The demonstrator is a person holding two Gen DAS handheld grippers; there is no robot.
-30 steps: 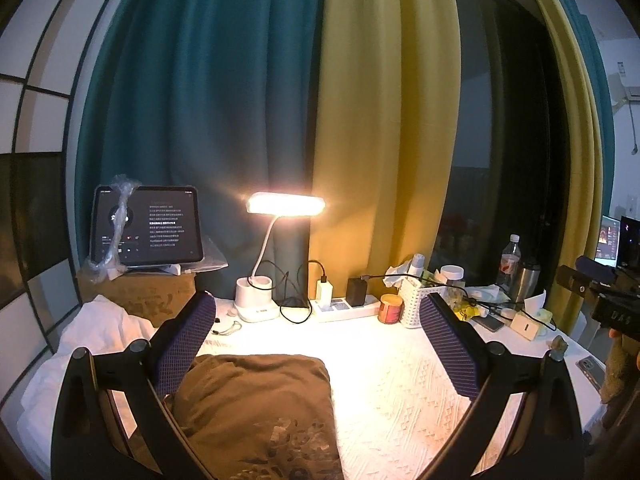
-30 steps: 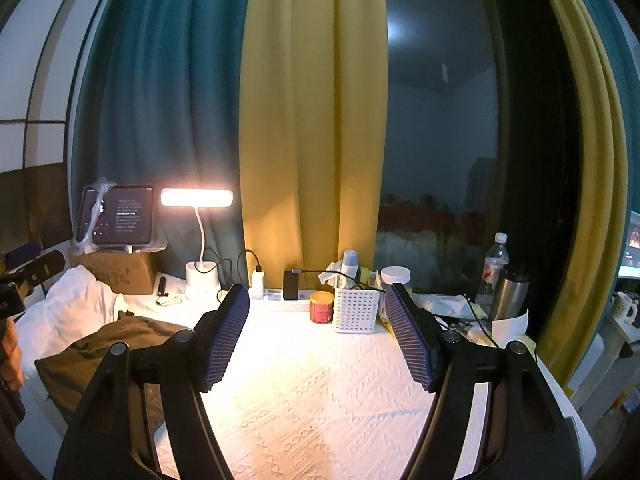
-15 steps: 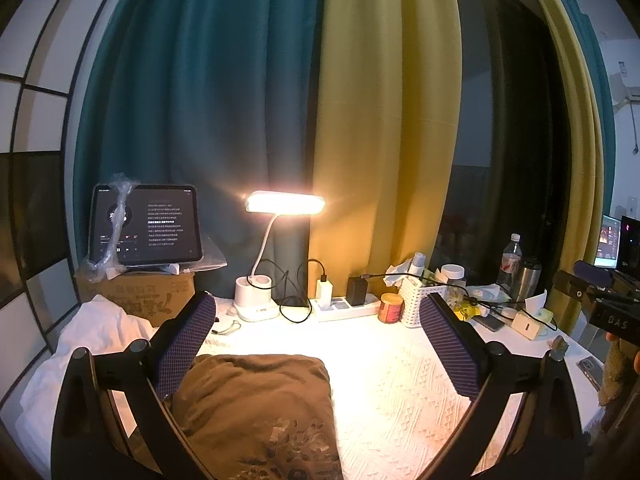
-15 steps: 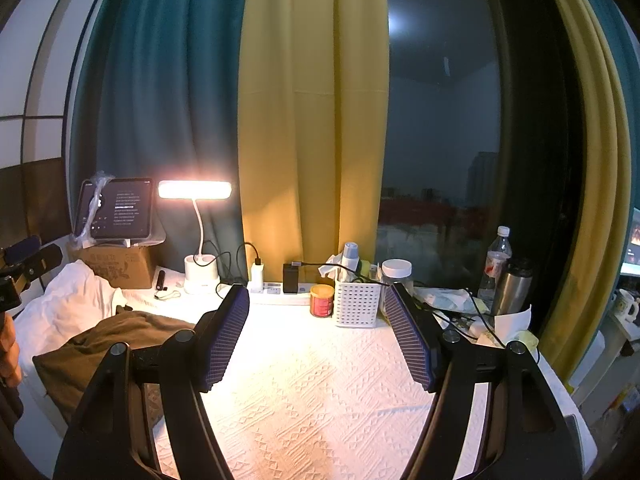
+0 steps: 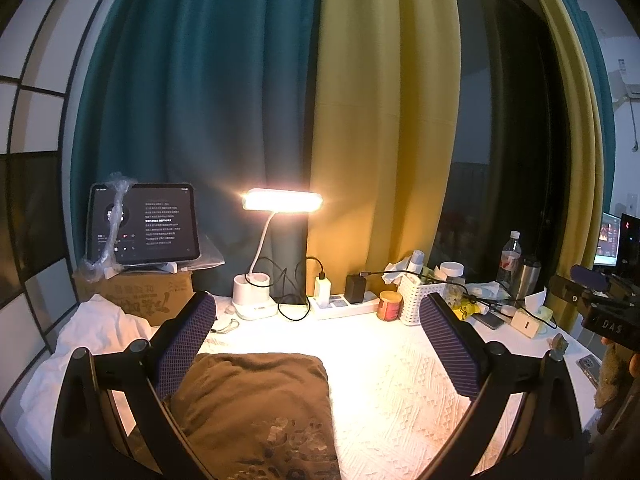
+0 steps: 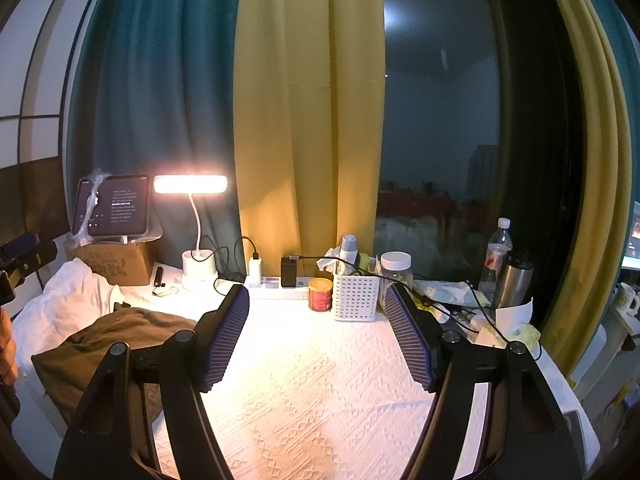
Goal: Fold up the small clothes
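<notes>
Lamp-lit table (image 6: 320, 400) under a white embossed cloth, teal and mustard curtains (image 6: 312, 100) hanging in heavy folds behind.

Left gripper (image 5: 320, 344): ribbed purple pads spread wide, nothing between them; it hangs over the soft brown garment (image 5: 256, 408), which lies folded into a rough rectangle on the cloth at the table's left side, a faded print on its near part. Right gripper (image 6: 320, 336): fingers likewise wide apart, empty, over bare cloth; the garment lies to its left, beside crumpled white fabric (image 6: 60, 308). Along the back edge: a white gooseneck lamp (image 6: 192, 188), a tablet (image 5: 144, 228) on a cardboard box, a power strip, a small round tin (image 6: 320, 294), a perforated white basket (image 6: 356, 296).
</notes>
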